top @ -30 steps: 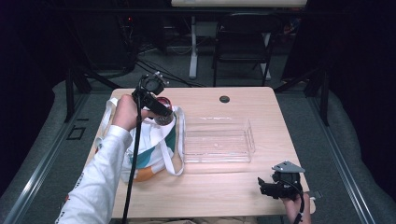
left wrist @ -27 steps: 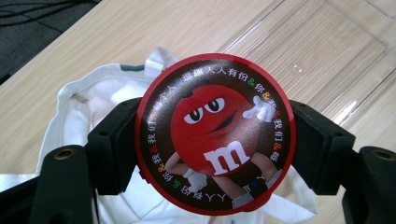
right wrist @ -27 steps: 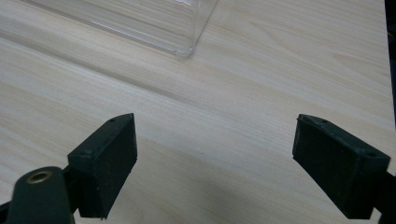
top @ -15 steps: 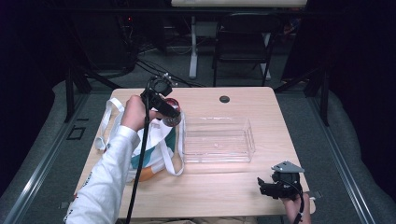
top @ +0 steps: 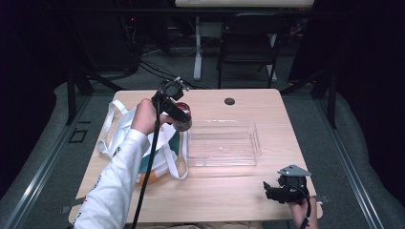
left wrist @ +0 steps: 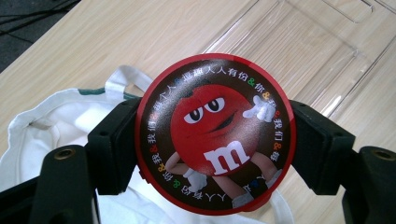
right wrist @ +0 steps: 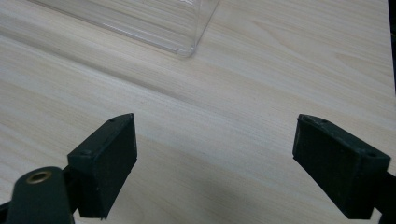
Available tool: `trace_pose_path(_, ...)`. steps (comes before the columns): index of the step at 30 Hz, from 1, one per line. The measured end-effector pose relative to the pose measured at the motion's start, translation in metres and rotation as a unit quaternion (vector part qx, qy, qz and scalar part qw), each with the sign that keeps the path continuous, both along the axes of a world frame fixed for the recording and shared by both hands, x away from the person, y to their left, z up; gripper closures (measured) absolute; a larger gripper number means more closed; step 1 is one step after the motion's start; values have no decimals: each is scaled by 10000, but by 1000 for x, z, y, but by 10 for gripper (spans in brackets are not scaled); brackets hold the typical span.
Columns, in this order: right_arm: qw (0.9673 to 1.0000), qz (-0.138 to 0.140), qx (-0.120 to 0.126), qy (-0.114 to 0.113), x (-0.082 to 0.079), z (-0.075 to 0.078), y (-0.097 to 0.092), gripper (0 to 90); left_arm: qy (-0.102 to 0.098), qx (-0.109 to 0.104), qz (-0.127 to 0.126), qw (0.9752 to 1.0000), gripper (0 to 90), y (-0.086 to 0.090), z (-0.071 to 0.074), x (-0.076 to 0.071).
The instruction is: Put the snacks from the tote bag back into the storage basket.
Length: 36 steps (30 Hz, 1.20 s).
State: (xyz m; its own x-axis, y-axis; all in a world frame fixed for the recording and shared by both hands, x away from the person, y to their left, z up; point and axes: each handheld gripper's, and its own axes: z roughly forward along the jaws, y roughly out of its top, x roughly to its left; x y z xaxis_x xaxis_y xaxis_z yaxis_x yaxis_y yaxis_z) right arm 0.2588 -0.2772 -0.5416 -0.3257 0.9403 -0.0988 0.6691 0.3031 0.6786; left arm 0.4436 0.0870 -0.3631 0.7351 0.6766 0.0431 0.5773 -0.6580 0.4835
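The left gripper (left wrist: 215, 154) holds a round red and brown candy tin with a cartoon printed lid (left wrist: 215, 133), its two black jaws pressed on opposite sides of the rim. In the high view this tin (top: 183, 116) hangs in the air above the edge of the white cloth tote bag (top: 157, 143), just beside the clear plastic tray (top: 222, 143) on the light wooden table (top: 248, 191). I judge that the tin is stiff and rather light, and its glossy wall looks slippery, so a hold across the full width of the rim, as now, seems the safest. It does not look fragile, but it can slide out if the grip is loose. The lid faces the gripper camera, so the short axis of the tin runs along the gripper; a round tin has no long axis across its face. The right gripper (right wrist: 215, 163) rests low over the near right part of the table with its jaws wide apart and nothing between them.
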Motion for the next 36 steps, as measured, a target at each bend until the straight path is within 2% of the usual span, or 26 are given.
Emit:
trace_pose_path(7,10000,-1,10,-1,0,0,0,132,13,-8,-99,10000,259,-7,-2,-1)
trace_pose_path(10,10000,8,-19,0,0,0,0,132,9,-74,-101,9999,259,-10,-5,-2)
trace_pose_path(12,10000,12,-8,-1,0,0,0,133,36,-5,-152,9999,259,-12,-5,-2)
trace_pose_path(20,10000,21,-6,-2,0,0,0,133,92,31,-209,9997,259,-19,-10,0)
trace_pose_path(36,10000,24,3,0,0,0,0,131,161,1,-262,9995,259,-30,-20,1)
